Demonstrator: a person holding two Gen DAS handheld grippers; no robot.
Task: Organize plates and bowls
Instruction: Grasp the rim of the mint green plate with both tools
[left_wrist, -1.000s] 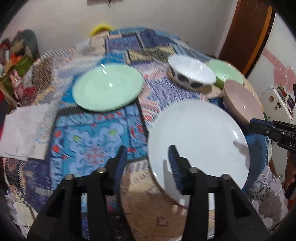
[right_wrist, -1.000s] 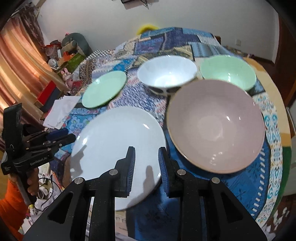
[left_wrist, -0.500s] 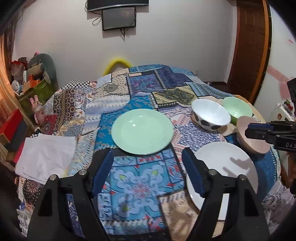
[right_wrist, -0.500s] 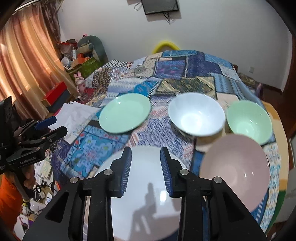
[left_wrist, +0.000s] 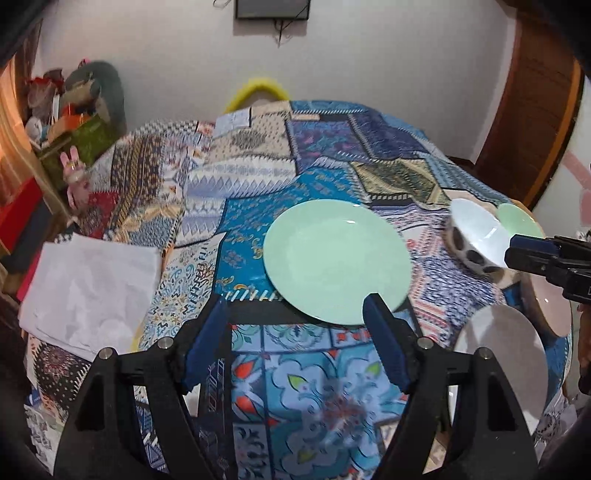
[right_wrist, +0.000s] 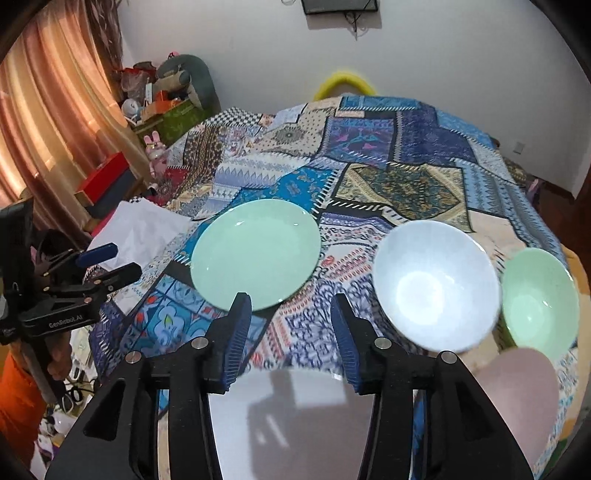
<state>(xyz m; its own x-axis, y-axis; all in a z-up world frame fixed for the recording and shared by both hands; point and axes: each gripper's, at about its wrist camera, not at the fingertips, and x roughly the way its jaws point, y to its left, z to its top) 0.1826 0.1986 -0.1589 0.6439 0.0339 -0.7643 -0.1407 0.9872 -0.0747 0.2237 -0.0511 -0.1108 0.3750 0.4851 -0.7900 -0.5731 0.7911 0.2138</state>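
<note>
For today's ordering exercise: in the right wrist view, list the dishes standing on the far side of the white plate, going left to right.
green plate → white bowl → green bowl

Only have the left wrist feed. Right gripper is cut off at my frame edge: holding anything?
Observer: No. The right gripper is open and empty, fingers over the white plate's far edge.
Operator: Pink sliver behind it?
Observer: A pink bowl, just right of that plate.
Operator: Green bowl touching the white bowl?
Observer: The green bowl and white bowl overlap at the rims in the right wrist view; contact cannot be told.
</note>
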